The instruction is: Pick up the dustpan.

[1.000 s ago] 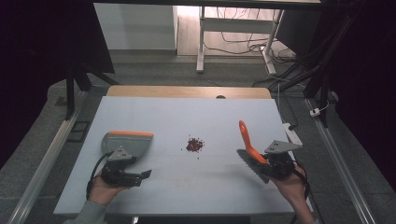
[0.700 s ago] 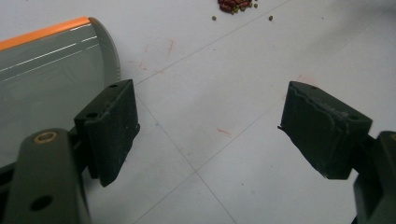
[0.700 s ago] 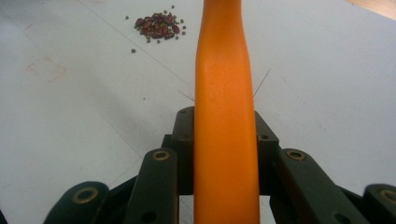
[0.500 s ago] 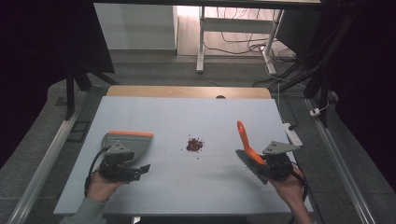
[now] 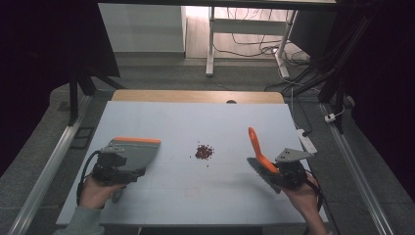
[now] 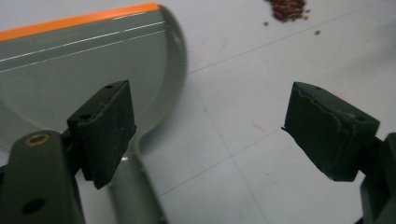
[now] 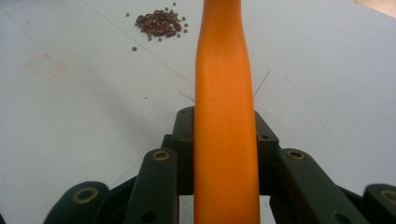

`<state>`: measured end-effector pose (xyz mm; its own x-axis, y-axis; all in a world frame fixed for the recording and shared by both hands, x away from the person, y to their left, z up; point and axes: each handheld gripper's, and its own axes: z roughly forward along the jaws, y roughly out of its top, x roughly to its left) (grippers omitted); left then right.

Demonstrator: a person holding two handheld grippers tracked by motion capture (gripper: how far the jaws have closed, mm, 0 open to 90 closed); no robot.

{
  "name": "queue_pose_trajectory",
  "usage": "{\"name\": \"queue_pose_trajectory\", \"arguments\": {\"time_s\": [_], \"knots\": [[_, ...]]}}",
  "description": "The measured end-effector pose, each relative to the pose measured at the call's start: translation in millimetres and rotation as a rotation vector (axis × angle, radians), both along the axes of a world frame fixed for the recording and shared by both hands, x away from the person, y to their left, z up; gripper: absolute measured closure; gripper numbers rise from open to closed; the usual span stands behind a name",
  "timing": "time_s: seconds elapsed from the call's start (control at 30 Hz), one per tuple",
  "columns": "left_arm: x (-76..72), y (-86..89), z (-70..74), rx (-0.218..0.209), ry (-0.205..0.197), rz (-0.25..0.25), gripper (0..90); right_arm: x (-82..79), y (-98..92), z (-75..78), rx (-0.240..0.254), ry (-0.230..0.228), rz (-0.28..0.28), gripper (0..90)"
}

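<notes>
The right gripper (image 7: 219,135) has its fingers (image 7: 182,135) clamped on the orange handle of a brush (image 7: 224,93), which runs up between them and out over the bench (image 7: 327,70). In the high view this right gripper (image 5: 286,171) sits near the bench's right edge in the person's right hand (image 5: 306,198), with the brush (image 5: 258,155) tilted, its handle pointing up and away and its dark bristle head low by the gripper.

The left gripper (image 6: 205,135) holds nothing: its fingers (image 6: 105,128) stand wide apart and have just been opening further. The grey handle of the dustpan (image 6: 70,65) lies below the near finger, not pinched, and bare bench shows between the two pads. In the high view the left gripper (image 5: 115,169) rests over the dustpan's handle end, held by the left hand (image 5: 95,191), and the dustpan (image 5: 134,149) lies flat on the bench's left side with its orange lip facing away from the person.

Between the two tools, near the middle of the bench (image 5: 161,117), lies a small heap of dark red crumbs (image 5: 204,152), well apart from both the dustpan and the brush.
</notes>
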<state>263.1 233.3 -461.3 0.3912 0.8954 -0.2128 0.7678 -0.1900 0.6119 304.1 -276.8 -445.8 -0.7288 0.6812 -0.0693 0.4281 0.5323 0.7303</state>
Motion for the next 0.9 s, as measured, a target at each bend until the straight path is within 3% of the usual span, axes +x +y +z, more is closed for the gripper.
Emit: {"name": "queue_pose_trajectory", "arguments": {"time_s": [0.23,0.33,0.4,0.5,0.77,0.9], "knots": [[-1.4,14.8,-7.3,0.053,0.064,0.073,16.5,1.5,0.0,-2.1,-0.009,0.004,-0.009,70.8],[-2.2,15.7,-9.3,0.075,0.076,0.085,16.4,1.2,-0.2,-2.2,-0.012,0.005,-0.008,70.8],[-2.1,13.6,-16.5,0.109,0.115,0.088,15.9,1.0,-0.4,-1.7,-0.01,0.0,-0.009,70.7],[-1.6,12.0,-22.3,0.121,0.142,0.088,15.7,1.2,-0.7,-1.2,-0.006,0.001,-0.012,70.8],[0.9,17.1,-40.0,0.107,0.209,0.109,15.4,2.3,1.4,-1.8,-0.009,-0.001,-0.003,70.8],[4.5,23.2,-46.1,0.08,0.222,0.135,15.6,4.6,1.4,-2.3,-0.007,0.003,-0.005,70.8]]}}
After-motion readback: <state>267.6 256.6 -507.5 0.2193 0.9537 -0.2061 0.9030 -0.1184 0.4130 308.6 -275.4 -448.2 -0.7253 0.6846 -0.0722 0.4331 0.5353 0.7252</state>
